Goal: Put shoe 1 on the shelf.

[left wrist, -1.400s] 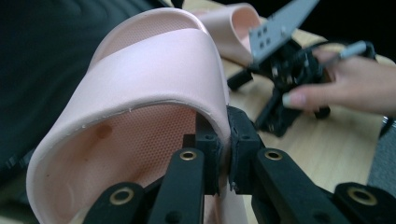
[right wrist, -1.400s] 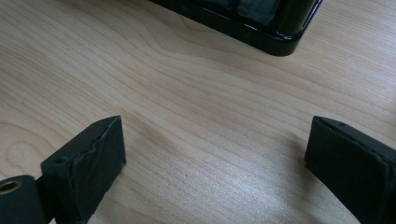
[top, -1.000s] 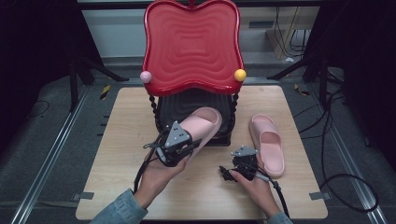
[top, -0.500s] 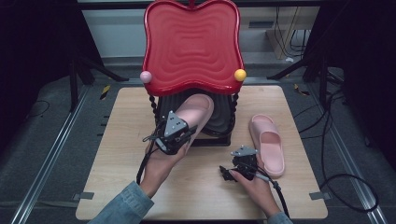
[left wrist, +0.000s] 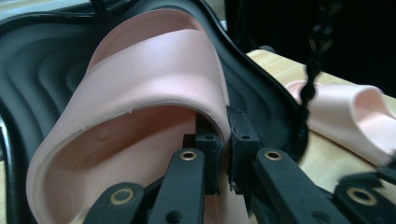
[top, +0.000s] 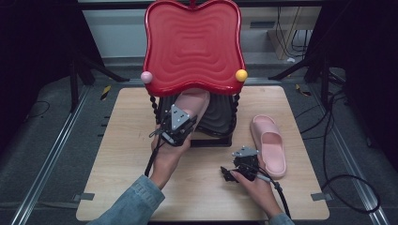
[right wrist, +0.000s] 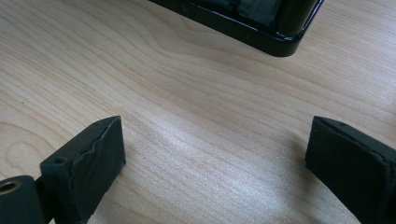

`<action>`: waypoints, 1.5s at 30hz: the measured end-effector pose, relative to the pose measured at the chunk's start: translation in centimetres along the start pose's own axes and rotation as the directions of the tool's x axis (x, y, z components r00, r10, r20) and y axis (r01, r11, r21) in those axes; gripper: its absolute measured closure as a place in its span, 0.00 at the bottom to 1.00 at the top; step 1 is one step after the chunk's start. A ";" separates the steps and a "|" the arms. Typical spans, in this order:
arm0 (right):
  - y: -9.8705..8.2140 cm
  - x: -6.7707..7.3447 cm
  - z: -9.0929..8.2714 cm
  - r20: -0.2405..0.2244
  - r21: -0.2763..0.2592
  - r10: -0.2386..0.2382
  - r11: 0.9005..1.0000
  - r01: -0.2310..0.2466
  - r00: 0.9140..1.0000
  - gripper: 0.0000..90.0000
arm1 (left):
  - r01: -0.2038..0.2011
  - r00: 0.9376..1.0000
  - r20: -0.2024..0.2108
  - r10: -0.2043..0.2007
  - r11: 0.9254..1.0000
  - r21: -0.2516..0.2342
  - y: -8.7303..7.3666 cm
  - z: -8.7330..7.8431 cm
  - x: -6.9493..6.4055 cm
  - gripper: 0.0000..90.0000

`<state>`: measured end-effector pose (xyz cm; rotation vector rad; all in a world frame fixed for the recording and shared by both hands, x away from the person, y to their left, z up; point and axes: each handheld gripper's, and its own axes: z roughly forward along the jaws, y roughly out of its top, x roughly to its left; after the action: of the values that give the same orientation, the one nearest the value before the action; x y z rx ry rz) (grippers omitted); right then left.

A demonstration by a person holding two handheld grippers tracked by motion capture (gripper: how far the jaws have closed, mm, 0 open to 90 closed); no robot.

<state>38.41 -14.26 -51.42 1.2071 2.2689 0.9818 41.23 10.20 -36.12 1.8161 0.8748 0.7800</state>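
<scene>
A pink slipper (top: 193, 104) lies on the black lower shelf (top: 220, 117) of a small rack, under its red wavy top tray (top: 193, 44). My left gripper (top: 174, 127) is shut on this slipper; its jaws pinch the side of the pink strap (left wrist: 159, 74). The second pink slipper (top: 268, 144) rests on the table to the right of the rack, also visible as a pale slipper (left wrist: 355, 116) in the left gripper view. My right gripper (top: 233, 172) stands open just above the wooden table (right wrist: 196, 116), near the front, with nothing between its fingers.
The rack has twisted black posts (top: 153, 104) and a pink ball (top: 146, 77) and a yellow ball (top: 241, 75) at the red tray's corners. The black base edge (right wrist: 243, 32) lies ahead of my right gripper. Cables (top: 338, 178) run over the floor at right.
My left gripper has carried the slipper forward, pushing it further in under the red tray onto the black shelf. The right gripper has stayed where it was.
</scene>
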 end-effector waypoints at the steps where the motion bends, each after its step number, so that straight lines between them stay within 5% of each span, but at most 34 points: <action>1: 0.0 0.0 0.0 0.000 0.000 0.000 1.000 0.000 1.000 0.06 | -0.001 1.000 -0.010 0.001 1.000 -0.002 0.0 0.1 0.0 0.94; 16: 0.0 0.0 0.0 -0.004 -0.001 -0.002 1.000 0.002 1.000 0.06 | 0.016 0.991 -0.135 -0.016 1.000 0.000 -0.4 2.3 1.3 0.94; 32: 0.0 -0.1 0.0 -0.009 -0.001 -0.006 1.000 0.006 1.000 0.06 | 0.092 0.982 -0.165 -0.092 0.996 -0.007 -0.4 4.1 1.6 0.93; 45: 0.0 -0.1 0.0 -0.010 -0.001 -0.008 1.000 0.008 1.000 0.06 | 0.093 0.984 -0.155 -0.090 0.996 0.014 -0.4 4.5 1.4 0.92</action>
<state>38.46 -14.34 -51.43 1.1947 2.2788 0.9886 45.60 9.35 -37.86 1.7376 1.0633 0.8641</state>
